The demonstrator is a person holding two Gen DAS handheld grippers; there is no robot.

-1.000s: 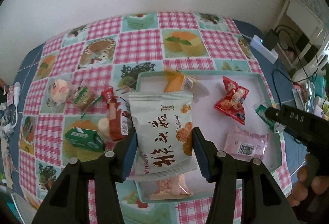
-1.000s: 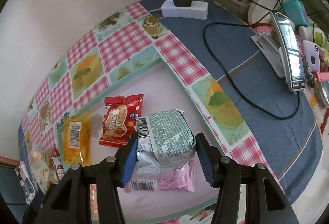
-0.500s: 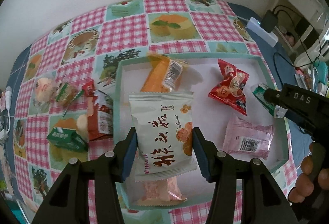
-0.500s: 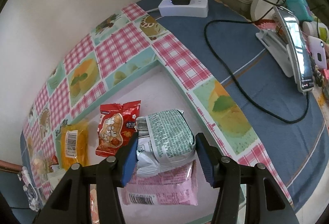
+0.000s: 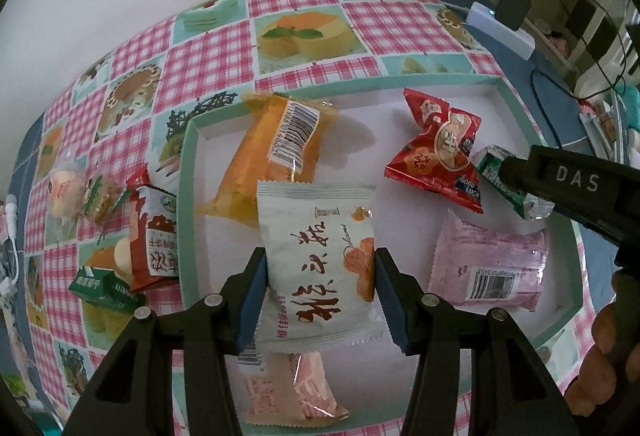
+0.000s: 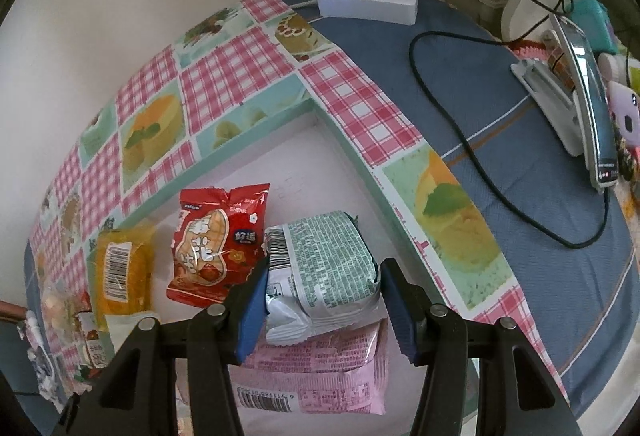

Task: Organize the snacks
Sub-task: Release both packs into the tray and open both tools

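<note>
Apparently five packets point(image 5: 442, 155) in tray point(image 5: 188, 203).

A white snack packet point(image 5: 320, 260) with brown writing is held upright over the shallow green-edged box point(image 5: 187, 195). A green and silver packet point(image 6: 320, 272) is held above a pink packet point(image 6: 316, 380) that lies flat in the box. An orange packet point(image 5: 272, 155), a red peanut packet point(image 5: 438, 155) and a pale orange packet point(image 5: 296, 388) are also laid inside. More small snacks point(image 5: 120, 232) are left outside on the checked cloth.

both looking steeply down, close above the tray point(image 5: 188, 195); sharing its red packet point(image 5: 438, 151) and pink packet point(image 6: 316, 376).
</note>
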